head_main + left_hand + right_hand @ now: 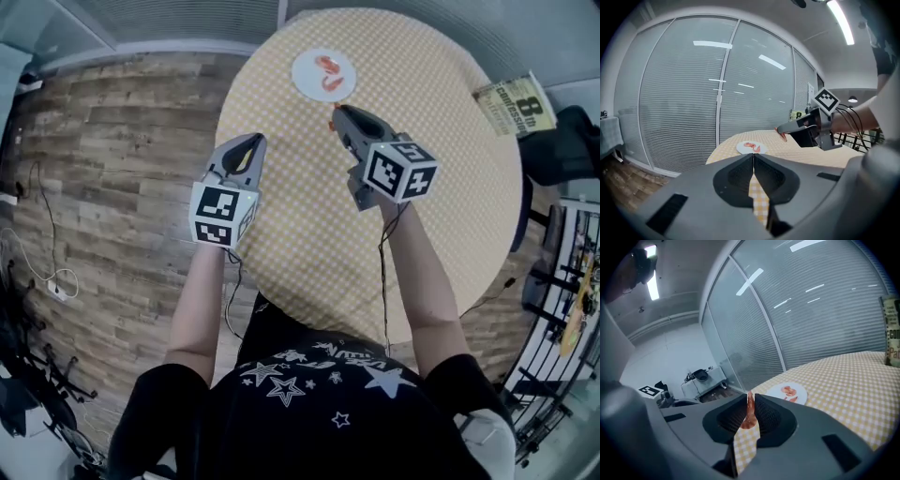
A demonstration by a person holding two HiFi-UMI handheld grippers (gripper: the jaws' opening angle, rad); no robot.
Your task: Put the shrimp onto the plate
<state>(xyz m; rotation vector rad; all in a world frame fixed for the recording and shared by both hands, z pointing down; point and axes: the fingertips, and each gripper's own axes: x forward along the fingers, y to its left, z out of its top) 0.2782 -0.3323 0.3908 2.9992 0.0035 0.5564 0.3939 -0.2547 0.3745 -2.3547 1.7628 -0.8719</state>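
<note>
A round table [441, 234] covered in a yellow checked cloth takes up most of the head view. A white plate [304, 77] sits near its far edge. The plate already holds other shrimp [329, 67], pinkish orange and curled. They look like two pieces lying close together near the middle of the plate, with bare white rim all around them.

The right gripper [334, 117] hangs over the table just on the near side of the plate, not over it. In the right gripper view its claw is clamped on a shrimp [749, 414]. The shrimp stands on end between the two dark pads, its thin end up and its fatter, curled end hanging below. The shrimp is in the air, touching neither the cloth nor the plate. In that view the plate [799, 391] lies ahead of the claw and a little to the right.

The left gripper [253, 141] is held at the table's left edge, well apart from the plate. Its claw is closed, the two pads meeting in a thin line with nothing between them.

A printed packet [515, 105] stands at the far right edge of the table. The floor [112, 187] to the left is brown wood planks.
</note>
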